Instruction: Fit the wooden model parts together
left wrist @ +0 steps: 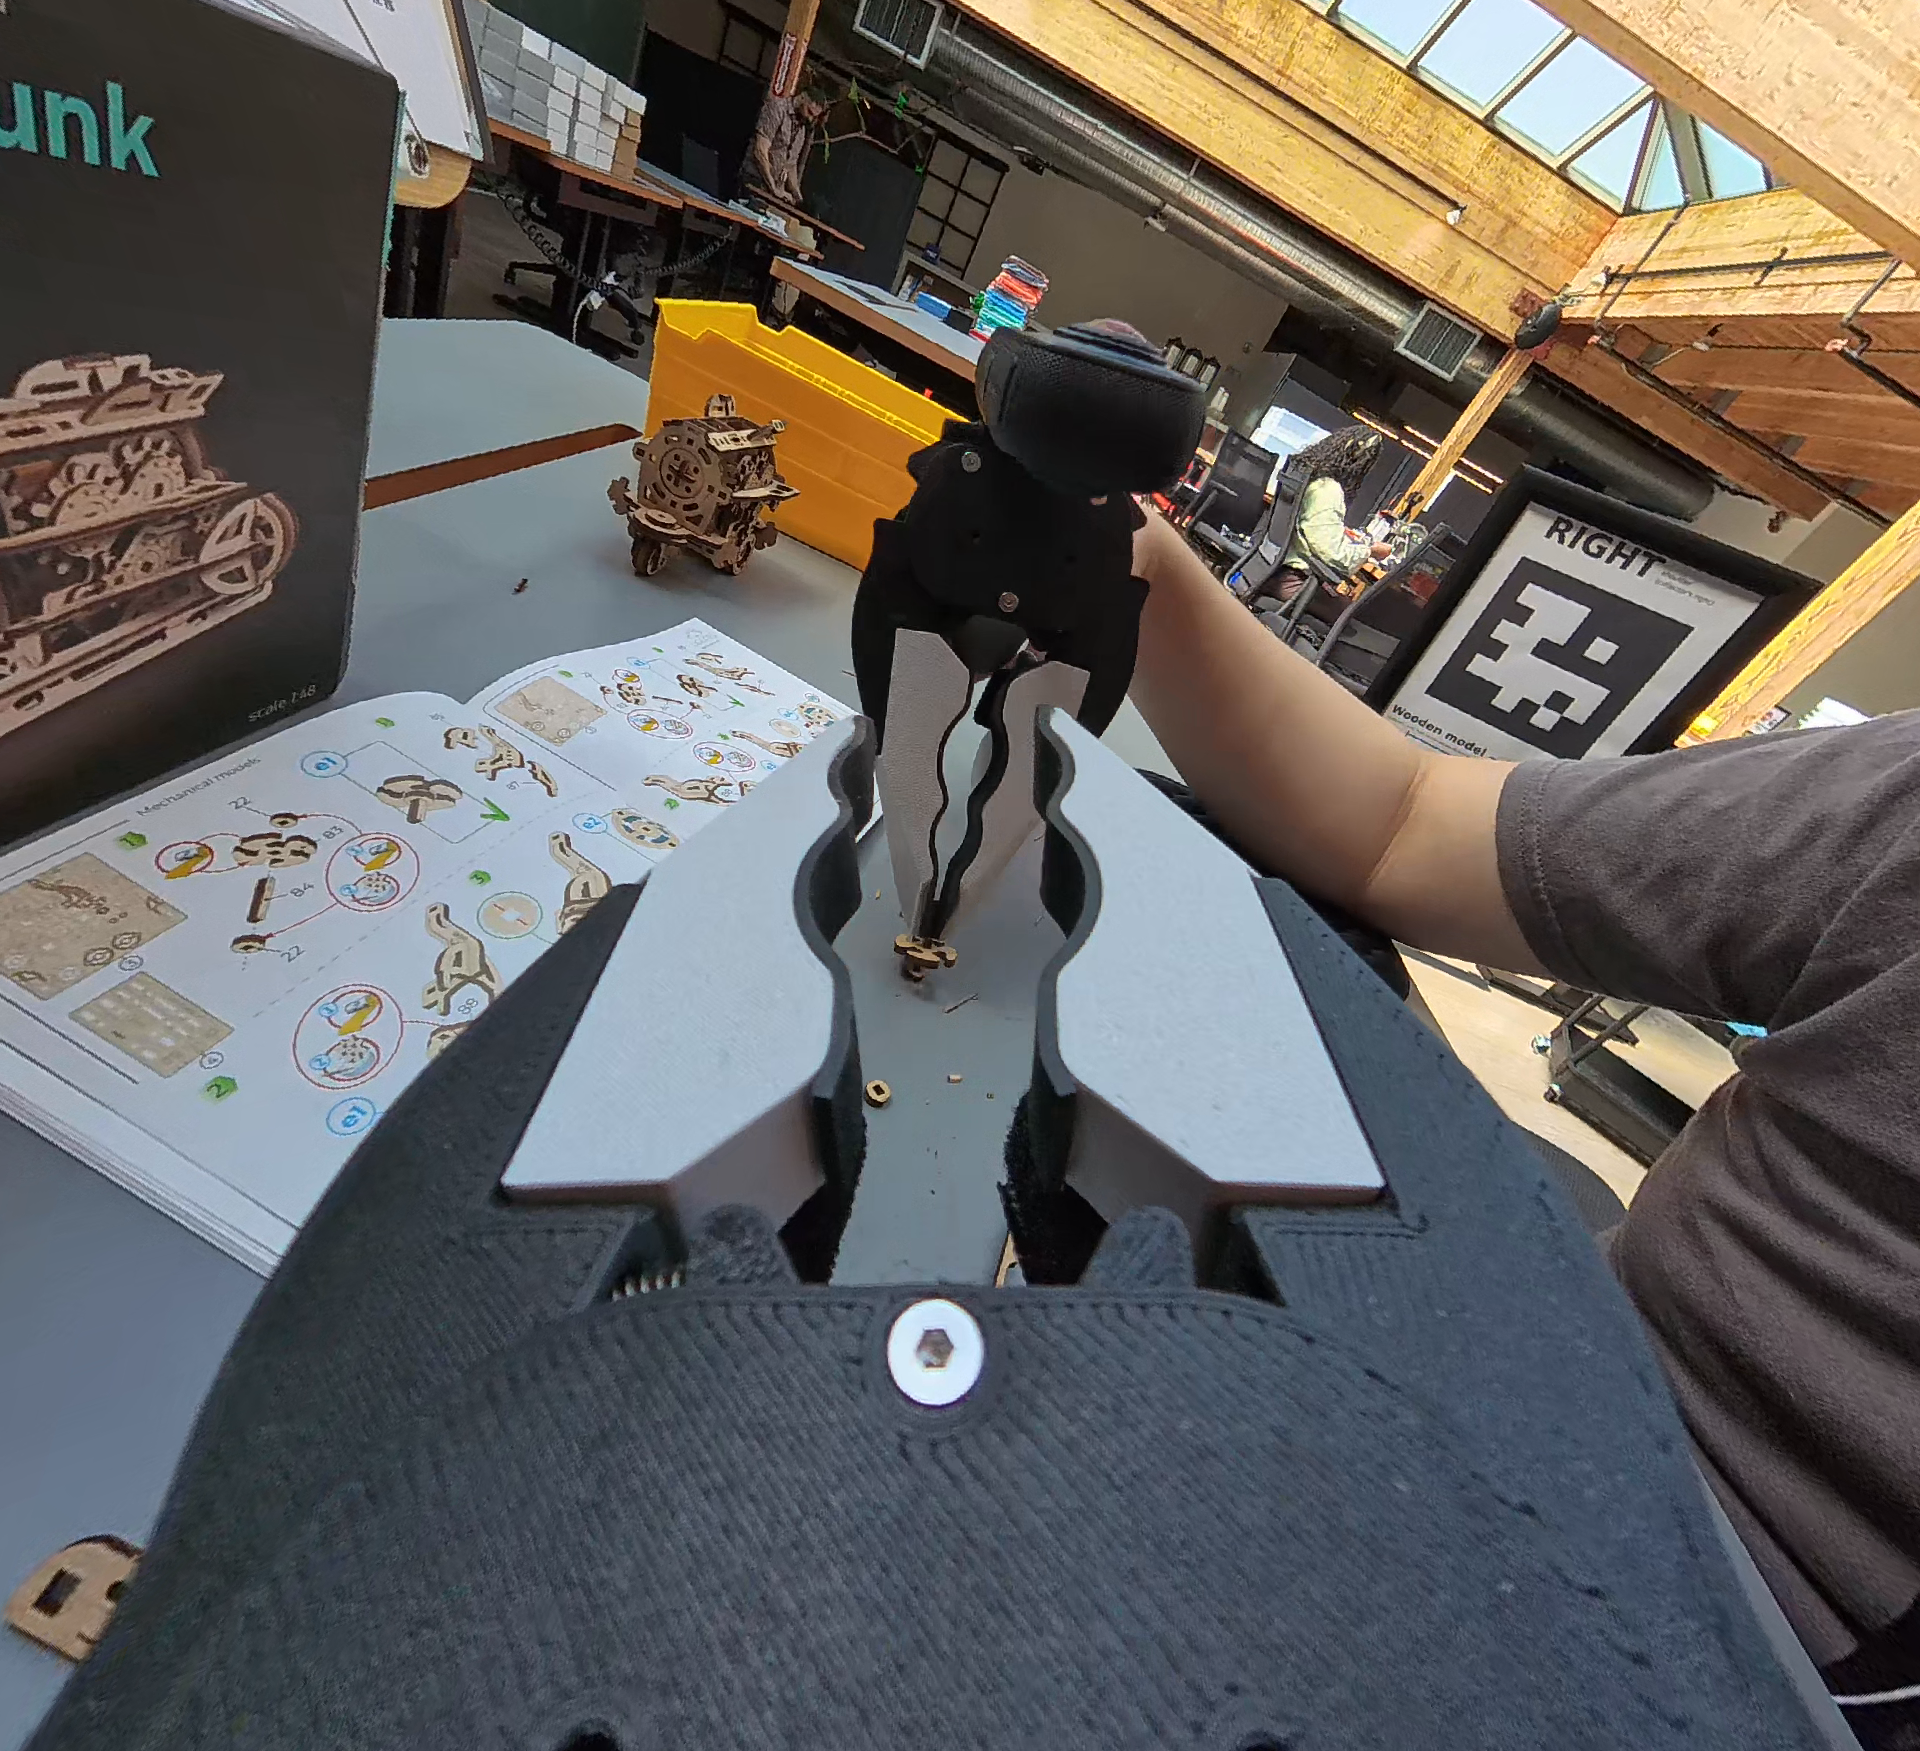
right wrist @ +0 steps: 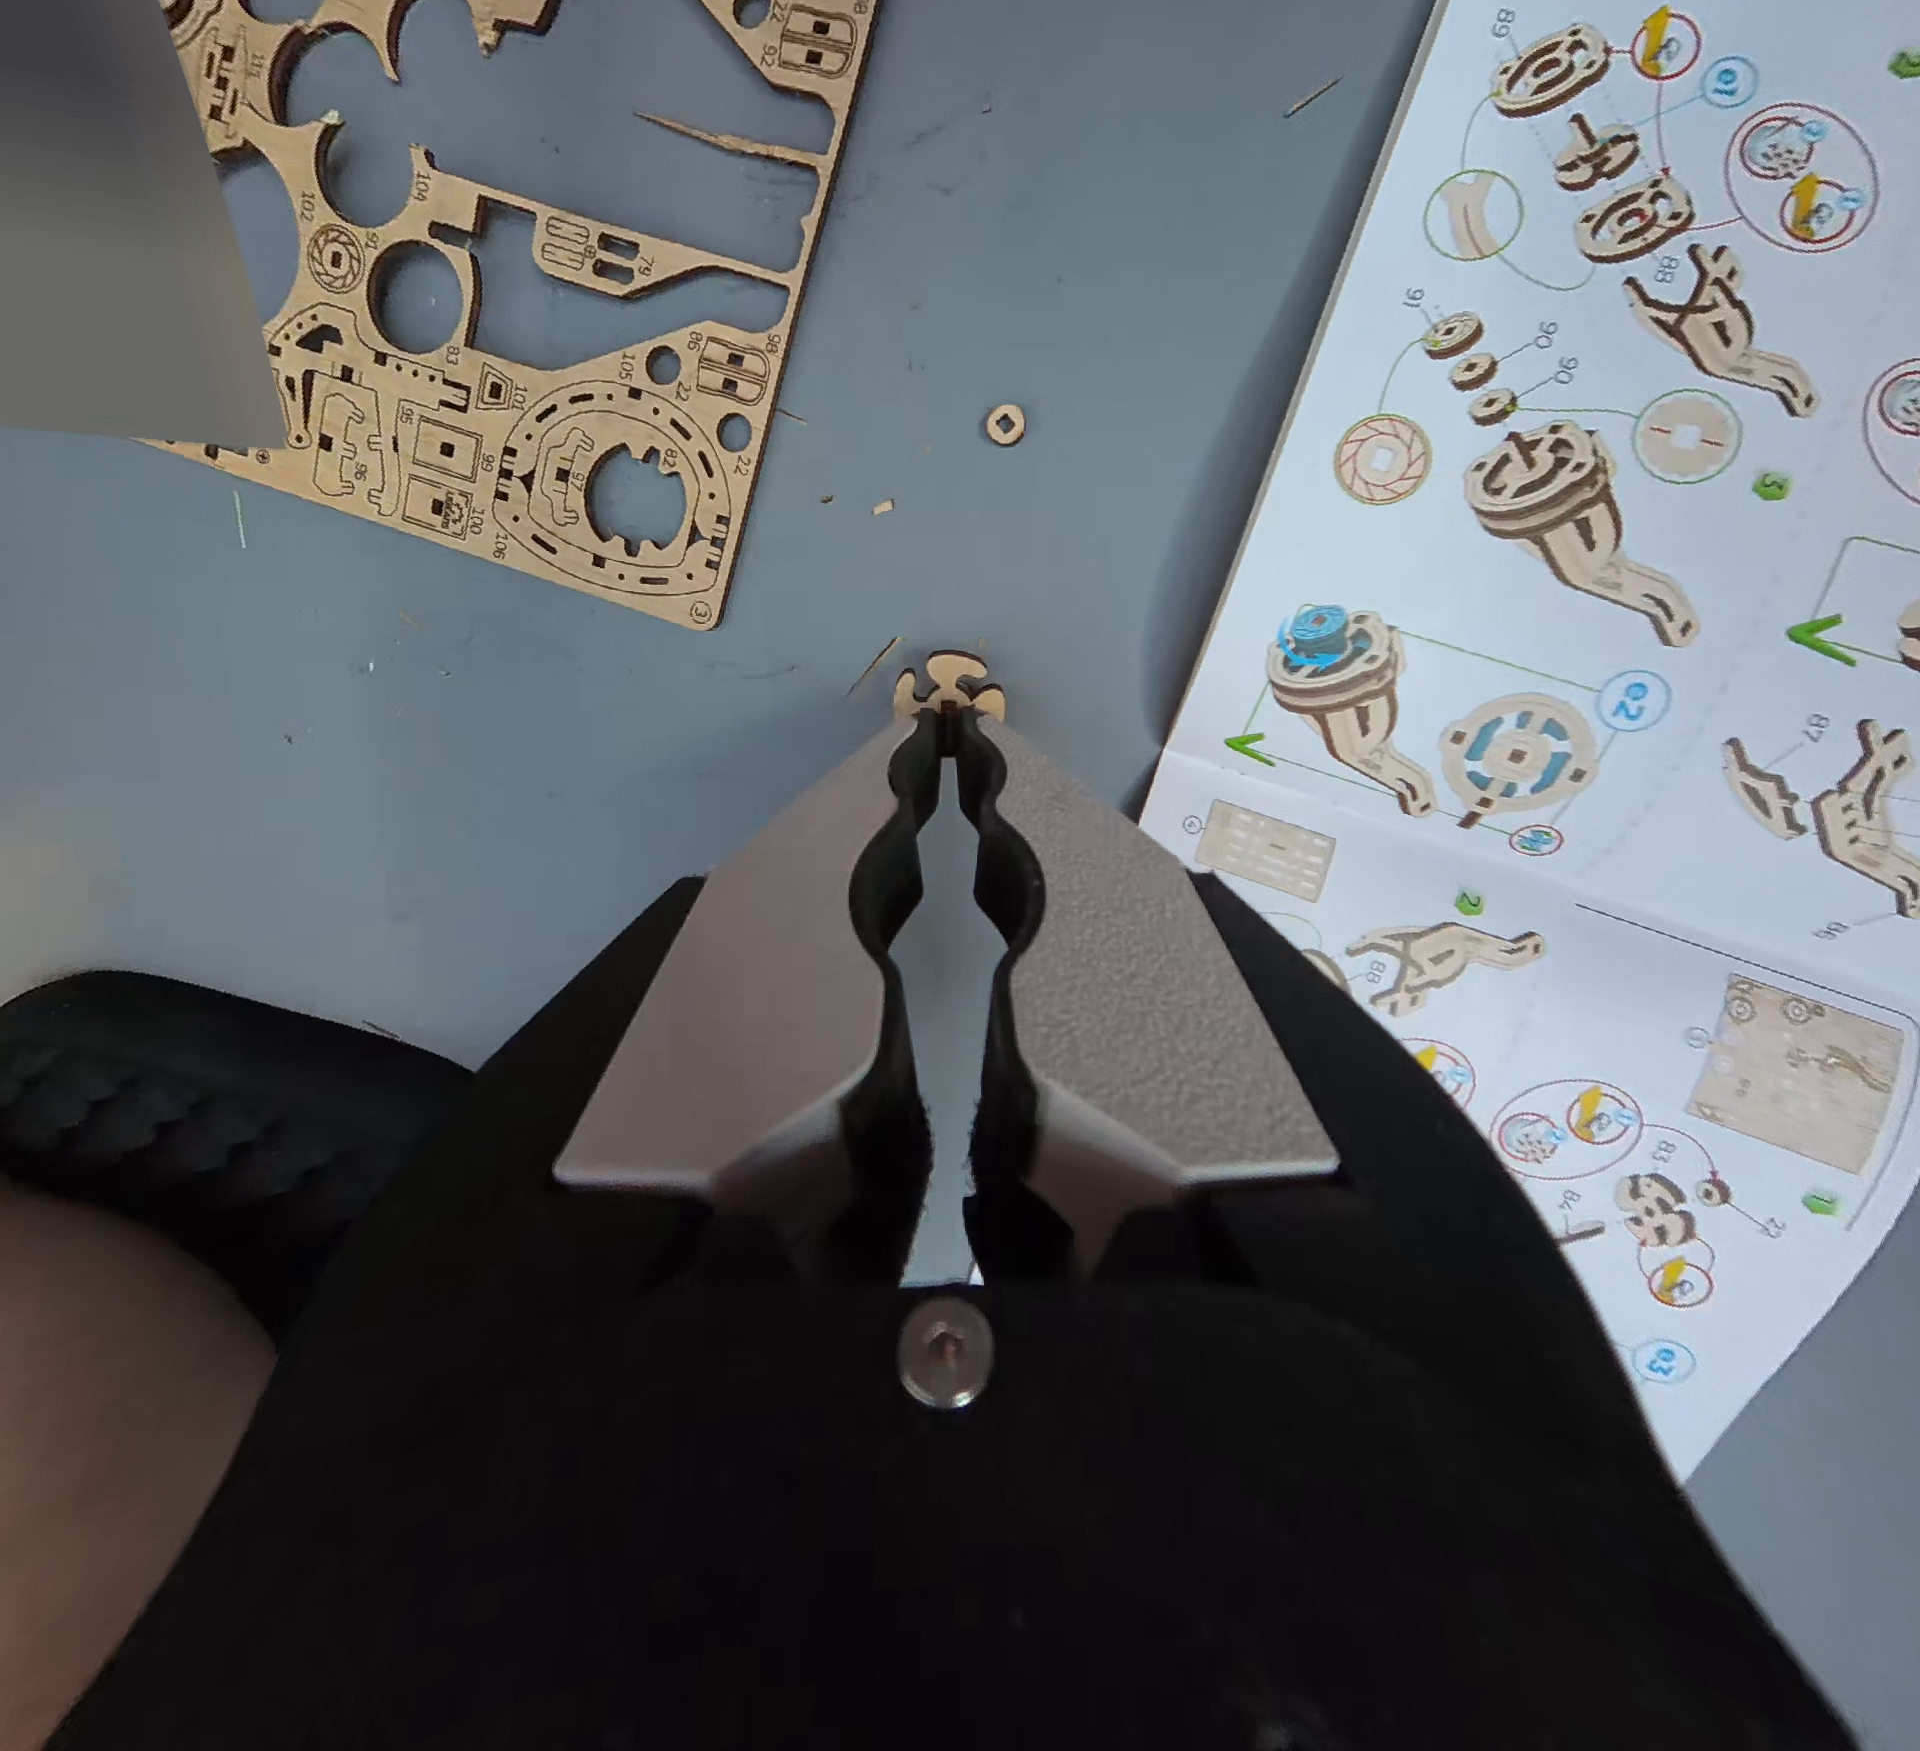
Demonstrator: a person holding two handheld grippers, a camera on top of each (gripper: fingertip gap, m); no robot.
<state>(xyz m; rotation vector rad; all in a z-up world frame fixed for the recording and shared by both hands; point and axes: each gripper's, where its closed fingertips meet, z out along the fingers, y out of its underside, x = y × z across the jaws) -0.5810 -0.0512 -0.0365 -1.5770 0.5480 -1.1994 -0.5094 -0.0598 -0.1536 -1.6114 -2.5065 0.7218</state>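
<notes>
My right gripper points down at the grey table and is shut on a small lobed wooden part, which rests on or just above the table. The left wrist view shows the same gripper and part straight ahead. My left gripper is open and empty, its jaws wide apart either side of that part, a little short of it. A small wooden ring lies loose on the table; in the left wrist view it lies between my left jaws.
A laser-cut wooden sheet lies beyond the right gripper. The open instruction booklet lies beside it. A black kit box, an assembled wooden model, a yellow bin and a framed sign stand around. Another wooden piece lies near the left gripper. About 15 cm separates my left fingertips from the wooden piece.
</notes>
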